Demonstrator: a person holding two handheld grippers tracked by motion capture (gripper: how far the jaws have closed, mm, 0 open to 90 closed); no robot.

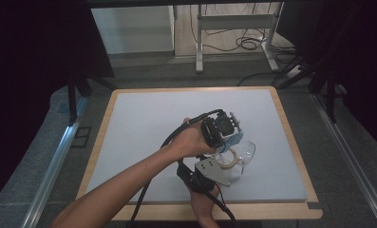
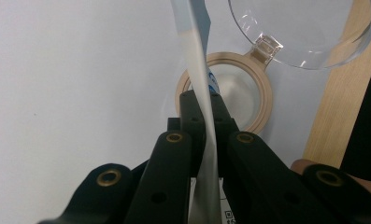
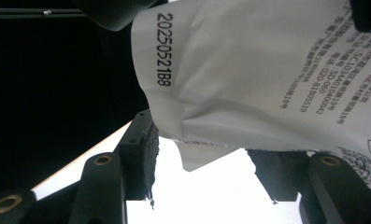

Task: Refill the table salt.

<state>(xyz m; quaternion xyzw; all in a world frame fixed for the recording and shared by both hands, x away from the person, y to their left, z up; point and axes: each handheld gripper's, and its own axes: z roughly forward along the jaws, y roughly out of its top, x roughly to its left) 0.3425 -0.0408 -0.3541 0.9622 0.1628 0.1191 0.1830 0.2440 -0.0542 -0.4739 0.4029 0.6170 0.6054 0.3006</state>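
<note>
Pinching a white packet (image 2: 199,93), the left gripper (image 2: 203,100); right gripper (image 3: 206,154) half open beneath it.

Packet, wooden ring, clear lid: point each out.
packet (image 3: 248,70), right gripper view, printed face.
wooden ring (image 2: 262,100), left gripper view, right rim.
clear lid (image 2: 309,32), left gripper view, transparent dome.

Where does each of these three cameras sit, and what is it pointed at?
High view: above the table, looking down; both forearms and hands enter from below.
Left gripper view: on the left tongs, shut on a white packet, above a wooden ring.
Right gripper view: on the right tongs, under the printed packet.
Shared: the packet.
</note>
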